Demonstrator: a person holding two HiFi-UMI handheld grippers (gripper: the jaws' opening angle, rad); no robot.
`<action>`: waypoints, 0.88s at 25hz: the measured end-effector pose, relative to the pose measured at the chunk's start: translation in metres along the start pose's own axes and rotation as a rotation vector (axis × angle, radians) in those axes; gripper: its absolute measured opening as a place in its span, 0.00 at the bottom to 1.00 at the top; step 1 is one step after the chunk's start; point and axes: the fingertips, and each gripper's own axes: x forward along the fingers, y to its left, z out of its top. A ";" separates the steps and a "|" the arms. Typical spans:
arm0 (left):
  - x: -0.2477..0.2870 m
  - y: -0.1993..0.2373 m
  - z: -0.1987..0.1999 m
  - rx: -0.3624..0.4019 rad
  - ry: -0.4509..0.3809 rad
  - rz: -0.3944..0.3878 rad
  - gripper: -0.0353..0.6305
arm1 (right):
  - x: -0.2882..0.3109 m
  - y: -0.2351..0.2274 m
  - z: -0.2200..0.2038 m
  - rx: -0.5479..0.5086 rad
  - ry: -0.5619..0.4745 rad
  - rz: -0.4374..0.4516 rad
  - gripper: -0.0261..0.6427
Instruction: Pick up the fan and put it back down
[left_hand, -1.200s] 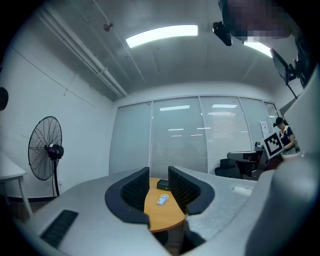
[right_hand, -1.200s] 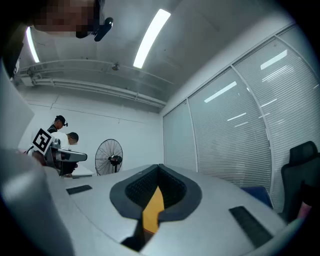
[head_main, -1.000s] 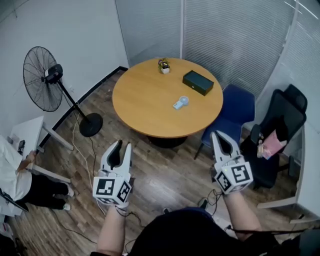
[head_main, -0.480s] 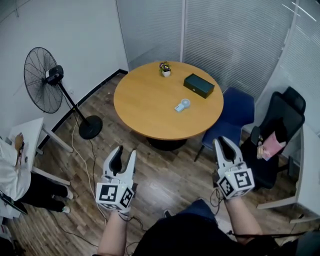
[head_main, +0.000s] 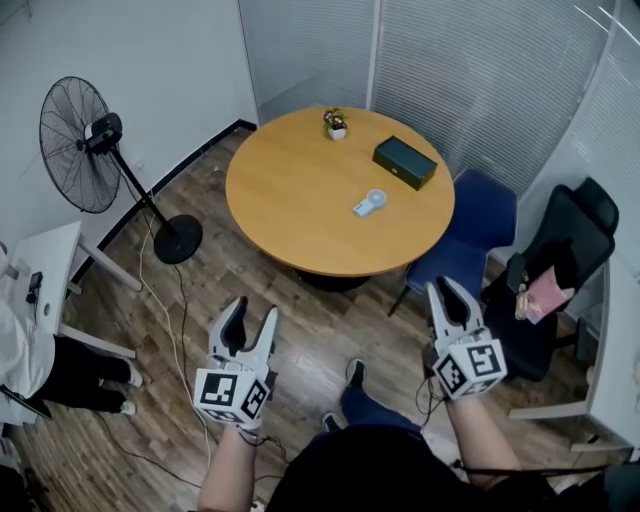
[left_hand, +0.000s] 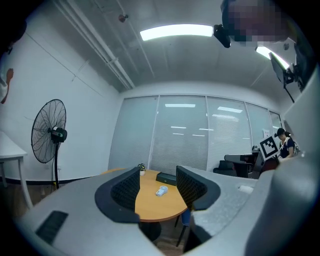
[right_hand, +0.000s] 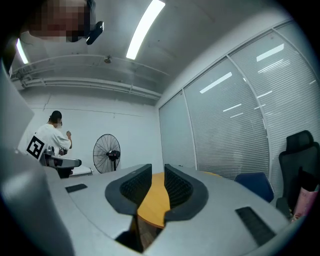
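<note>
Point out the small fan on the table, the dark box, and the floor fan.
small fan (head_main: 369, 203), head view, middle of its body.
dark box (head_main: 405, 161), head view, middle of its lid.
floor fan (head_main: 102, 131), head view, its motor housing.

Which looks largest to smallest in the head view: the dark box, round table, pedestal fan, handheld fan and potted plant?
1. round table
2. pedestal fan
3. dark box
4. handheld fan and potted plant: they look about alike, so they are not ranked apart.
</note>
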 end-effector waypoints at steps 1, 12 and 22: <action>0.002 0.007 0.001 0.009 0.005 0.013 0.38 | 0.009 0.000 -0.003 0.009 0.002 0.008 0.17; 0.079 0.066 0.008 0.042 0.031 0.126 0.38 | 0.136 -0.026 -0.031 0.084 0.044 0.093 0.16; 0.194 0.085 0.012 0.042 0.064 0.150 0.38 | 0.252 -0.091 -0.031 0.136 0.055 0.123 0.16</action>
